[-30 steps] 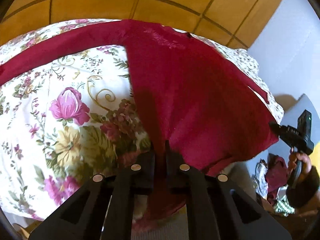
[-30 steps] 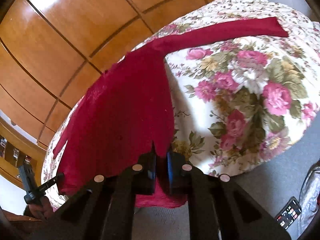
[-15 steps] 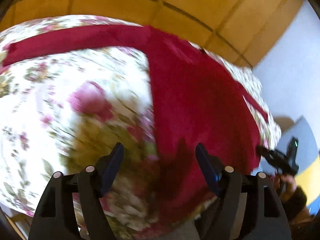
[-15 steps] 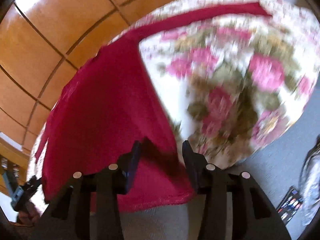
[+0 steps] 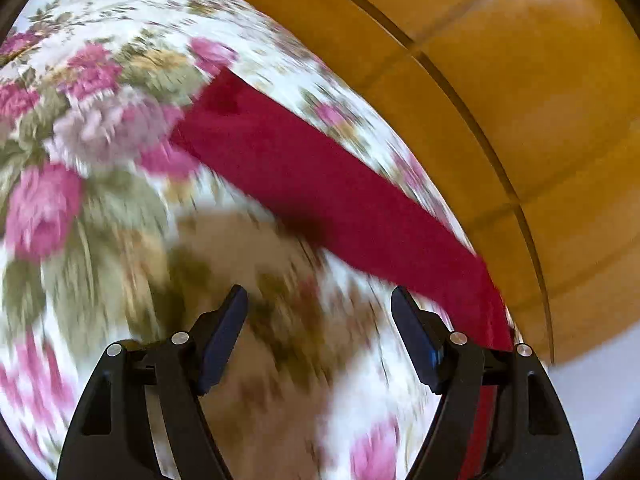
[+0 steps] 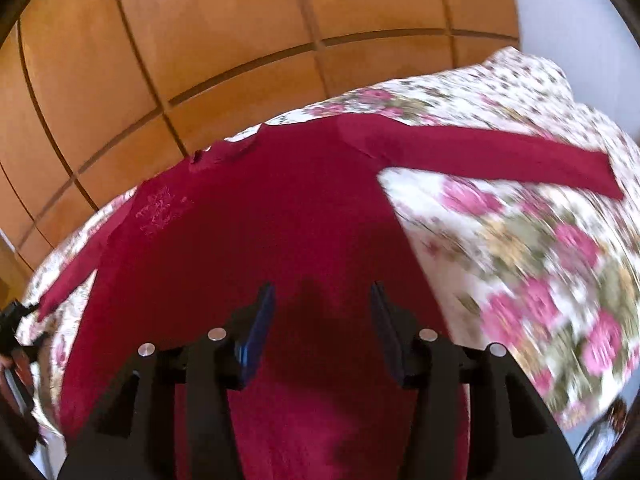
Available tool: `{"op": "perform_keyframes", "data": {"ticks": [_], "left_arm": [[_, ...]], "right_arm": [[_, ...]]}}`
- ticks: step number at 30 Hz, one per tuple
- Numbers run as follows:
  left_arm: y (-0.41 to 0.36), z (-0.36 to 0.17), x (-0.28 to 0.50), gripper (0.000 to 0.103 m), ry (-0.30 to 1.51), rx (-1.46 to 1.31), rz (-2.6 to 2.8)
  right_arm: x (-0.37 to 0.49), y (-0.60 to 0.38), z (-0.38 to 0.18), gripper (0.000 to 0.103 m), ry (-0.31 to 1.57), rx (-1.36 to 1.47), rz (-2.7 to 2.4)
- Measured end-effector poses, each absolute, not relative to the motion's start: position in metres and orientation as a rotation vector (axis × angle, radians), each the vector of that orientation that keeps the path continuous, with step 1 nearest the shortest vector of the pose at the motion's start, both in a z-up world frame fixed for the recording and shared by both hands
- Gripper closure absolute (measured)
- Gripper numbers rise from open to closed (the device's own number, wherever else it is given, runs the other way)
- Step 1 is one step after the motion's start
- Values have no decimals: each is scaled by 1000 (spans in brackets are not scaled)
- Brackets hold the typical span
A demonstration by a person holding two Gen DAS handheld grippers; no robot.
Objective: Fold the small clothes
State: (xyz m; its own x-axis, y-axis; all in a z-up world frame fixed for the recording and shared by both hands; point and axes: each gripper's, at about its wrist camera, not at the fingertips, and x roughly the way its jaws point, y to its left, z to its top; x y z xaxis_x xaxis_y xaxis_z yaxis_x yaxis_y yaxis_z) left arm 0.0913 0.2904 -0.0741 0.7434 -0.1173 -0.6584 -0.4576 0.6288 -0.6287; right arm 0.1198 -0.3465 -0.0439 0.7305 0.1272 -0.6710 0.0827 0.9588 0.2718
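My left hand-held gripper (image 5: 318,322) hangs released over the floral bedspread (image 5: 100,220); the red top's sleeve (image 5: 320,184) runs diagonally ahead, nearest it. My right hand-held gripper (image 6: 322,326), jaws just widening and empty, hovers over the red top (image 6: 260,232).

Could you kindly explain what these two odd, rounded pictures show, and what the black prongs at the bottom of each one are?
There is no robot here: a person holds a two-fingered claw in each hand, and each claw carries a wide-angle camera looking along its fingers. One picture comes from the left claw, the other from the right claw; the prongs are their fingers.

A dark red long-sleeved top lies spread on a floral bedspread, before a wooden panelled wall. The left view shows one sleeve.

Nothing is held: both claws are open, their jaws having just opened. The right claw is over the top's body.
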Motion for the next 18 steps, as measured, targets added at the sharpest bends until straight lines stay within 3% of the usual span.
{"op": "perform_keyframes", "data": {"ticks": [9, 10, 11, 12, 13, 18], "left_arm": [[324, -83, 127, 33, 626, -972, 328], [324, -83, 130, 41, 621, -957, 340], [325, -85, 134, 62, 625, -939, 353], [327, -89, 140, 72, 651, -914, 374], [329, -93, 147, 90, 671, -907, 385], [351, -83, 149, 95, 652, -934, 346]], "right_arm": [[182, -334, -69, 52, 768, 210, -44], [186, -335, -73, 51, 773, 212, -60], [188, -336, -78, 50, 776, 221, -68], [189, -338, -82, 49, 773, 236, -70], [189, -338, -85, 48, 767, 243, -72], [187, -334, -90, 40, 733, 217, -63]]}}
